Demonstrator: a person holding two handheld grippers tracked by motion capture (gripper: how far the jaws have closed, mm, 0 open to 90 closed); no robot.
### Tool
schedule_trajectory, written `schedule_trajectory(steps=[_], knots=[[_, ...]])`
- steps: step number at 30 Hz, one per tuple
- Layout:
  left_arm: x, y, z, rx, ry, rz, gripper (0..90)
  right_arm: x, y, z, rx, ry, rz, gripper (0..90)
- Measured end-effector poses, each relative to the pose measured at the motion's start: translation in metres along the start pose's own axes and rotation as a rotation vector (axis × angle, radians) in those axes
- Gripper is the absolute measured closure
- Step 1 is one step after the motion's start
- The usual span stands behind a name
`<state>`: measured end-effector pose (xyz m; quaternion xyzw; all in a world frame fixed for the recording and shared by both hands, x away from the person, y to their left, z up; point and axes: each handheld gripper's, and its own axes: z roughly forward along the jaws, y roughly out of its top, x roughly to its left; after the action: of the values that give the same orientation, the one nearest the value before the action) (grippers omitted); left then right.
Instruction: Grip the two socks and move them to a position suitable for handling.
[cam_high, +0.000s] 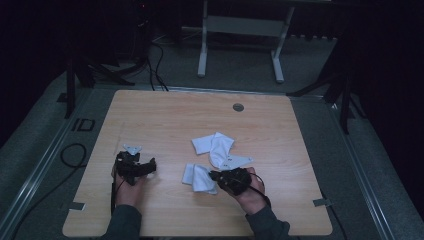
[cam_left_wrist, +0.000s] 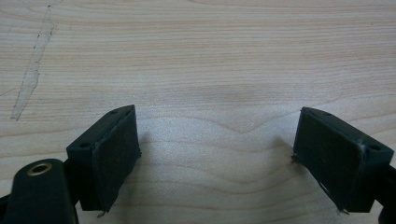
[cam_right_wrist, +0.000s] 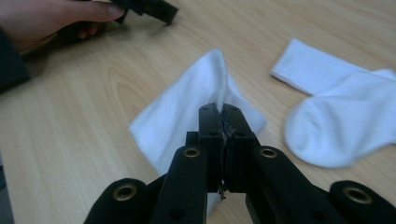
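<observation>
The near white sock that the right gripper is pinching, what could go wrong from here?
1. The right gripper is shut on only a thin fold of the near sock, so the cloth could slip out as it is lifted.
2. The second sock lies close beside it and could get dragged along.
3. The left gripper stands open over bare table, so nothing steadies the sock.

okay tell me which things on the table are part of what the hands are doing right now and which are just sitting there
In hand:
right gripper, shut on the near white sock
far white sock
left gripper, open over bare wood

Lying about:
round grommet in the table
</observation>
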<state>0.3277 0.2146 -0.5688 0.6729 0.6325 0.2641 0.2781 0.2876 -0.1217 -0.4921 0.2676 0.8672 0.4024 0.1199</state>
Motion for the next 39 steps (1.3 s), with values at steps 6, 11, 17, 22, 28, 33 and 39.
schedule_trajectory(steps=[6,11,17,22,28,33,39], knots=[[0.000,0.000,0.000,0.000,0.000,0.000,14.1,-0.016,-0.010,-0.016,0.011,-0.046,0.016,87.9],[0.000,0.000,0.000,0.000,0.000,0.000,14.1,-0.030,-0.020,-0.026,0.016,-0.075,0.046,87.9],[0.000,0.000,0.000,0.000,0.000,0.000,14.1,-0.043,-0.029,-0.036,0.023,-0.098,0.072,87.8],[0.000,0.000,0.000,0.000,0.000,0.000,14.1,-0.050,-0.034,-0.042,0.020,-0.115,0.091,87.6],[0.000,0.000,0.000,0.000,0.000,0.000,14.1,-0.059,-0.043,-0.047,0.037,-0.136,0.106,87.5],[0.000,0.000,0.000,0.000,0.000,0.000,14.0,-0.066,-0.050,-0.050,0.046,-0.150,0.129,87.3],[0.000,0.000,0.000,0.000,0.000,0.000,14.1,-0.073,-0.057,-0.054,0.056,-0.160,0.152,86.6]])
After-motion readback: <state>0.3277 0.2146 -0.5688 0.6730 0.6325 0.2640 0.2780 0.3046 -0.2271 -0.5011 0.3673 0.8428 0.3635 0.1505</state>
